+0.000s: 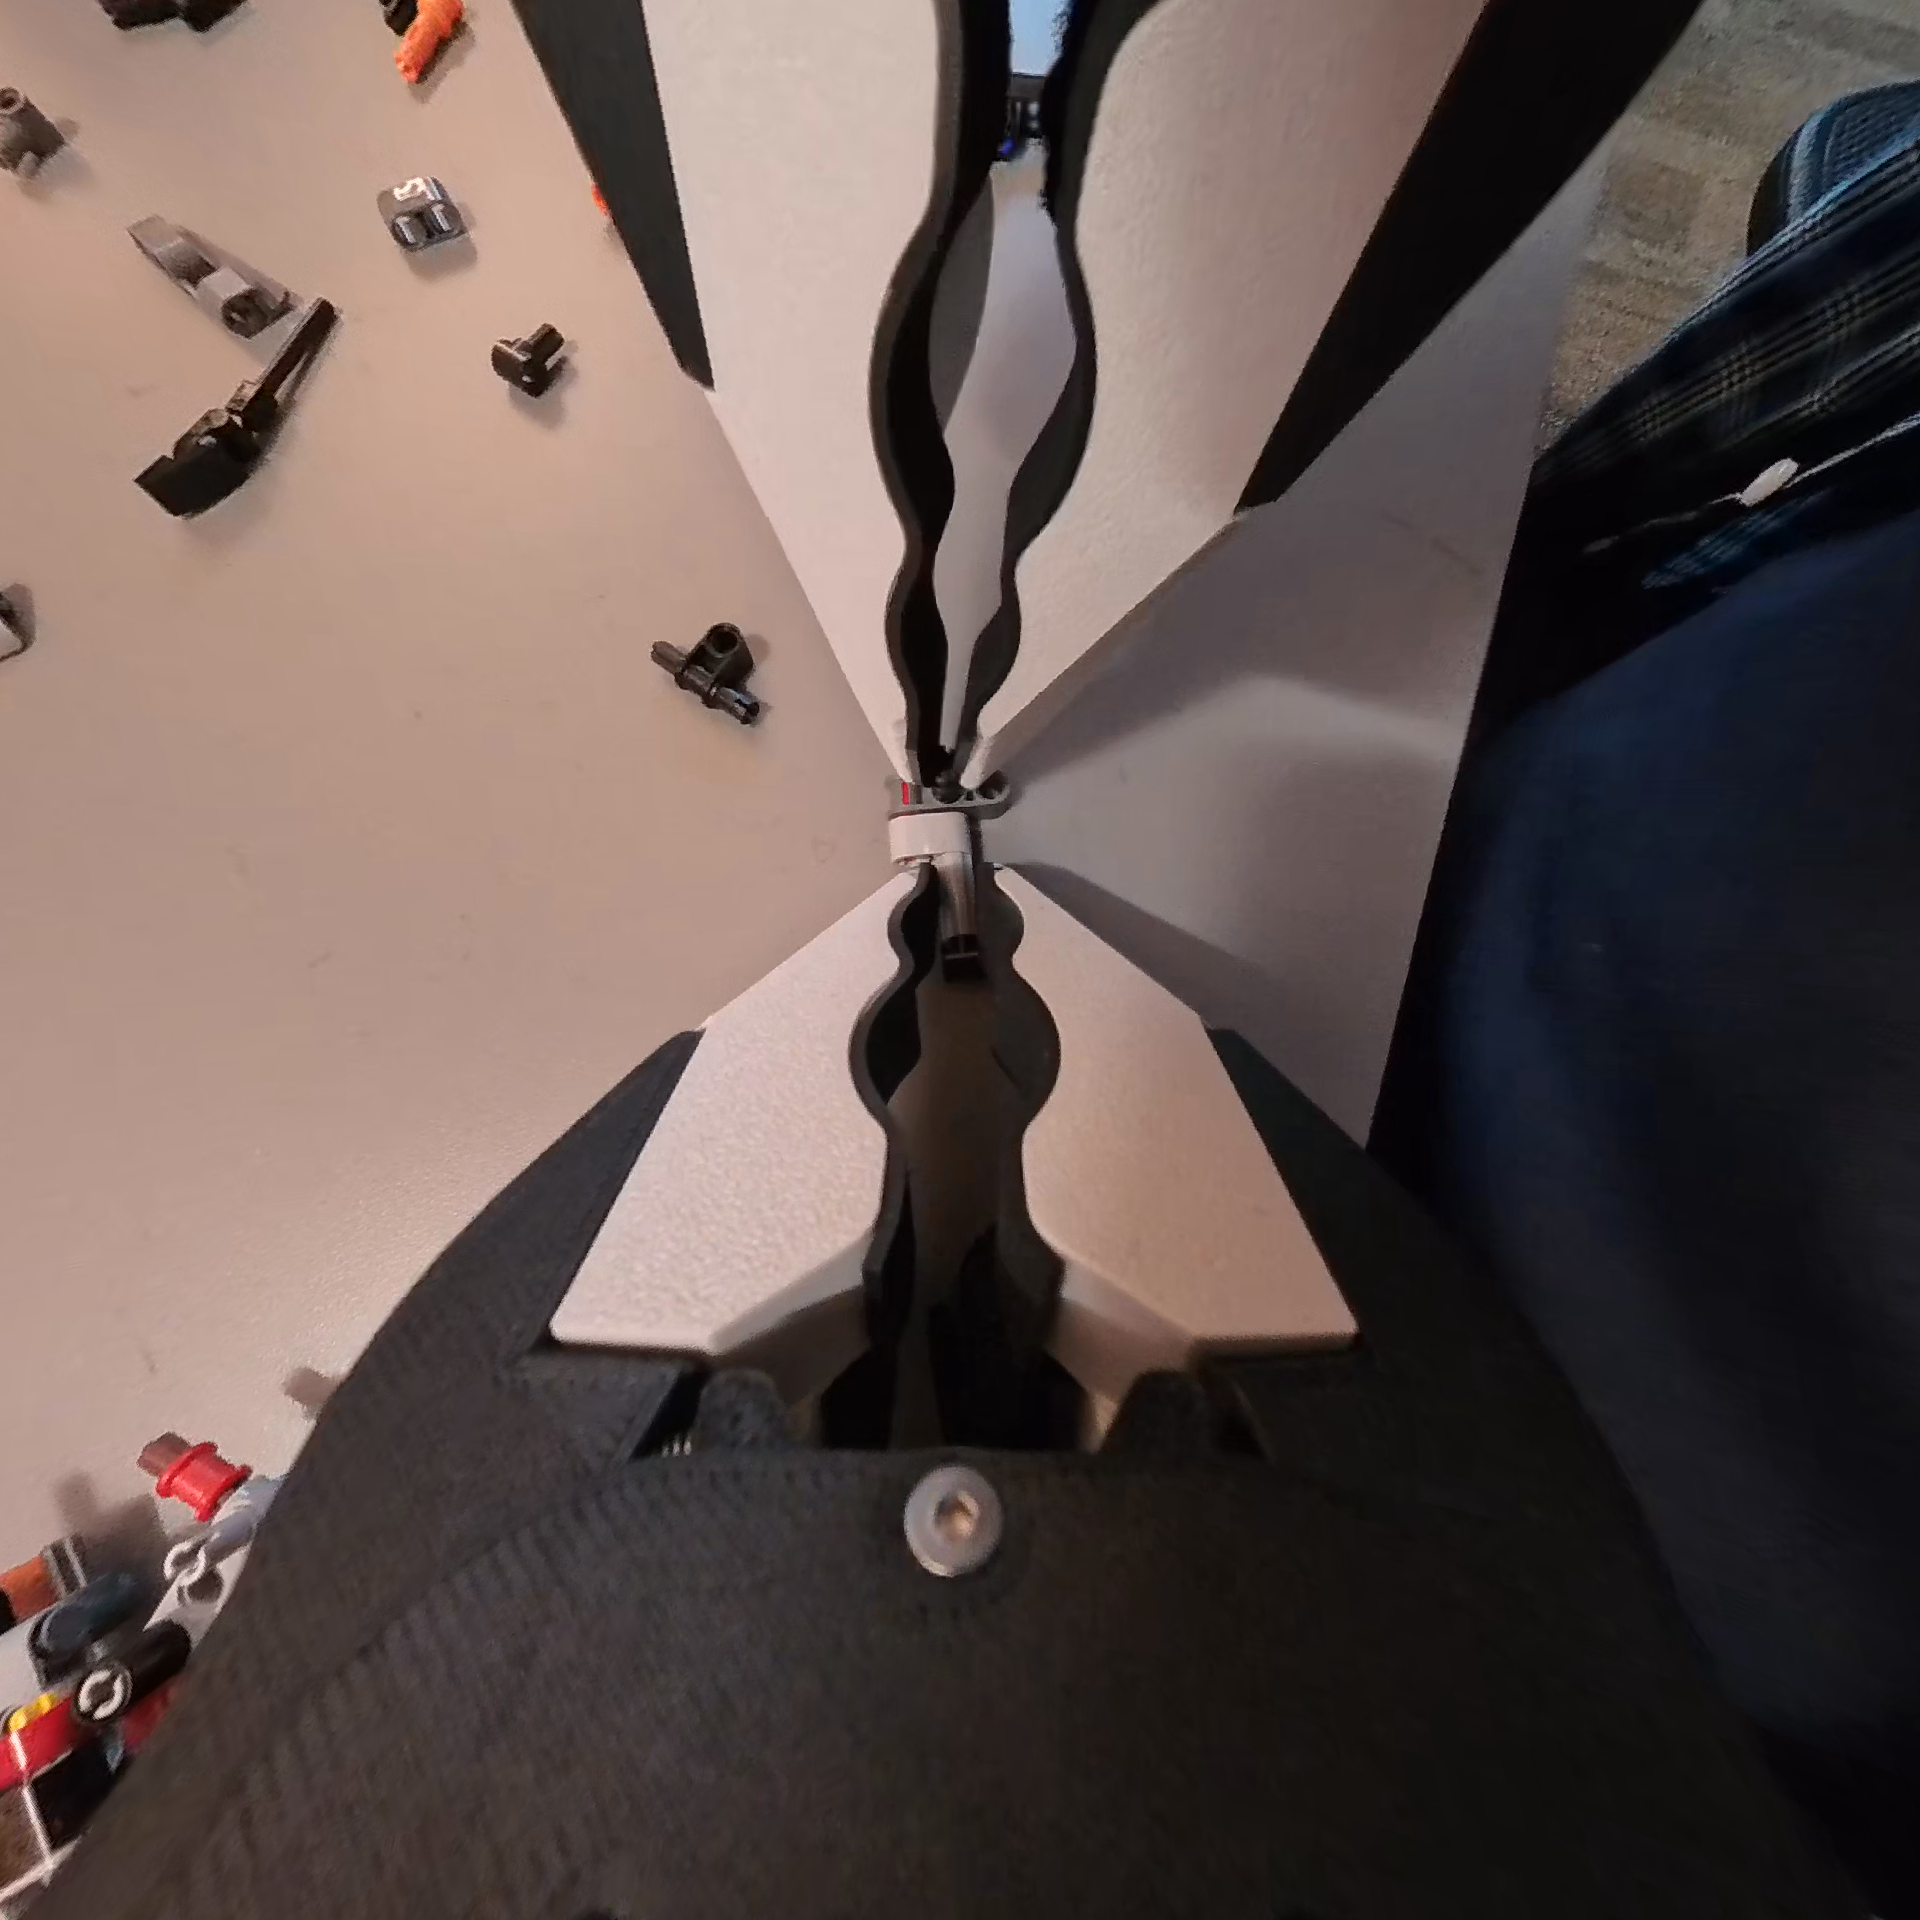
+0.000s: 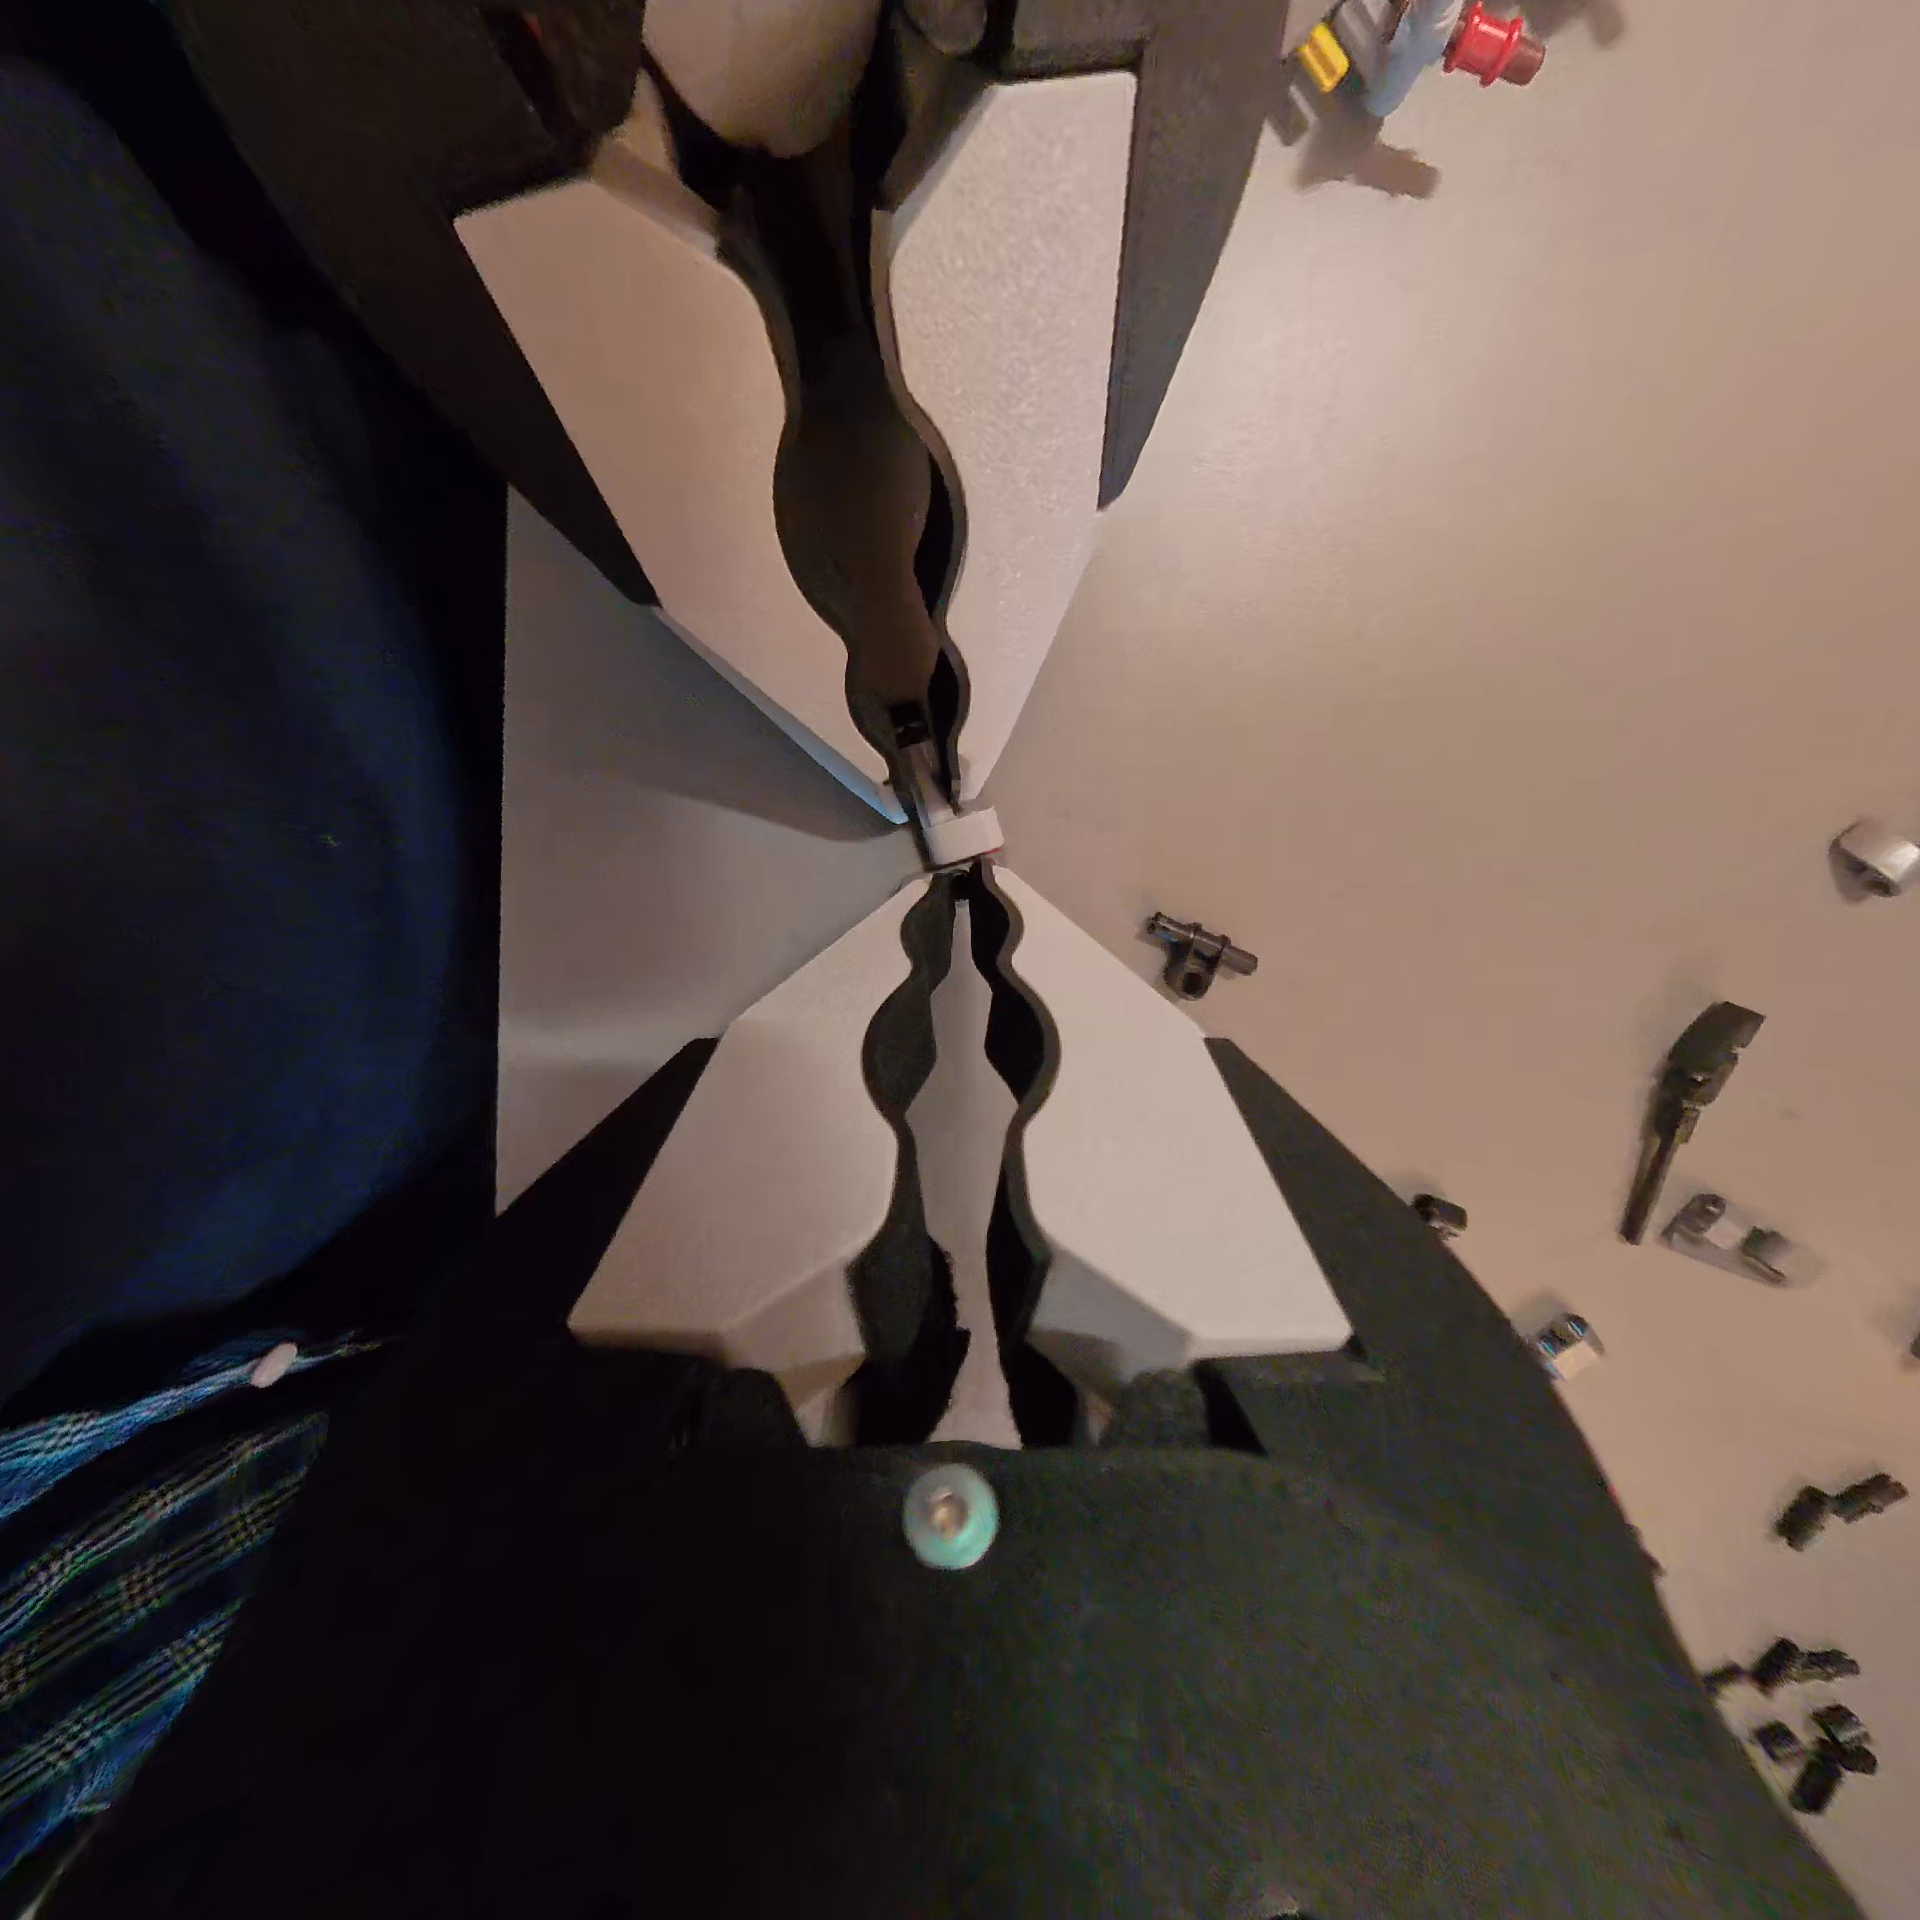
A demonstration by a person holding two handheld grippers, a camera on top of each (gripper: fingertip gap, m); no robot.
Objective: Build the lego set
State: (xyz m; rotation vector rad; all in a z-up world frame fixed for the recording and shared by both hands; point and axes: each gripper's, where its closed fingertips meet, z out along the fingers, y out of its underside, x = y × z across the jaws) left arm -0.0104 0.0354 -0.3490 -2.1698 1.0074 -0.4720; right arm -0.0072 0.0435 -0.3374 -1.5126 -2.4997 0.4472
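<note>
A: Two tools meet tip to tip over the desk (image 1: 364, 935), close to its edge. The left tool (image 1: 951, 883) is closed on a small grey lego assembly (image 1: 935, 836), which has a black pin (image 1: 961, 951) running back between the fingers.

B: And the right tool (image 2: 961, 883)?

A: Its tips are pinched nearly together on the far end of the same grey assembly (image 2: 961, 836), where a thin grey piece with holes (image 1: 961, 792) sits. Both tools hold it in the air, above the desk.

B: Loose parts?

A: Plenty on the desk. A black pin connector (image 1: 712, 670) lies nearest, and farther off are a long black piece (image 1: 239, 416), a grey piece (image 1: 421, 213) and an orange one (image 1: 426, 31). A heap of mixed parts with a red bush (image 1: 197, 1475) sits by the left tool's body.

B: Anything beside the desk?

A: A person's dark blue clothing (image 1: 1662, 1039) and a plaid sleeve (image 1: 1766, 364).
</note>
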